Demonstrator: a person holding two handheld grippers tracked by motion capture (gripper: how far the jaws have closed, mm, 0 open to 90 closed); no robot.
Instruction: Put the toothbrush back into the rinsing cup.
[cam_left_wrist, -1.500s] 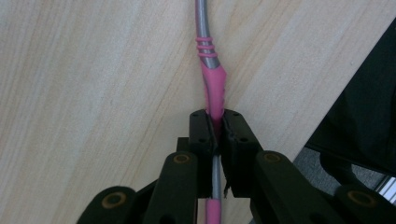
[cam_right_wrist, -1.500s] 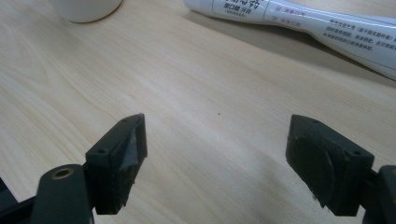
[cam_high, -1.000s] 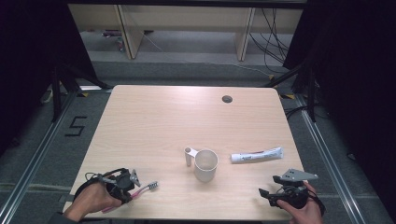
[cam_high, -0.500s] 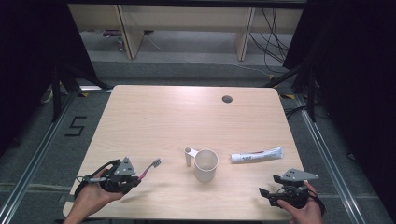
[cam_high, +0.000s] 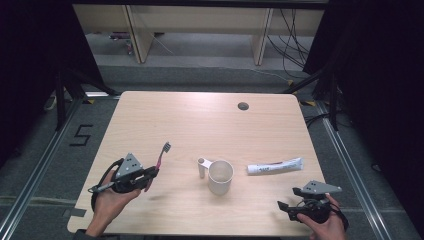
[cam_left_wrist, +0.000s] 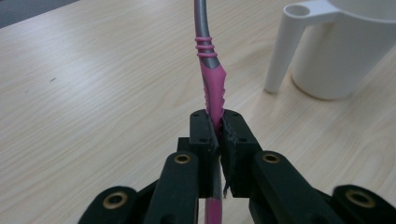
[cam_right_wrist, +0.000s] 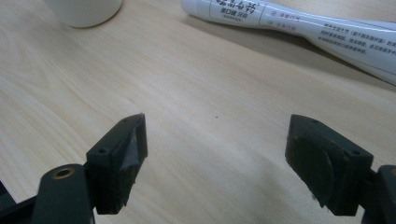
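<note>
A pink and grey toothbrush (cam_high: 162, 156) is clamped by its handle in my left gripper (cam_high: 149, 173), lifted off the wooden table (cam_high: 200, 125) with its bristle head pointing away and up. In the left gripper view the toothbrush (cam_left_wrist: 210, 79) rises from my shut left gripper (cam_left_wrist: 218, 129), with the white mug (cam_left_wrist: 336, 46) to its right. That white mug (cam_high: 220, 176) stands upright at the table's middle, handle to the left. A white toothpaste tube (cam_high: 275, 166) lies to its right. My right gripper (cam_high: 282, 206) rests open near the front right edge, empty; the toothpaste tube (cam_right_wrist: 299, 23) lies ahead of my right gripper (cam_right_wrist: 252, 144).
A small dark round hole (cam_high: 243, 106) marks the table's far side. Wooden furniture legs (cam_high: 135, 35) and cables lie on the floor beyond the table. Black frame rails run along both sides.
My left gripper has lifted the toothbrush off the table and swung it from lying near the front edge to pointing up and away. The right gripper has stayed put.
</note>
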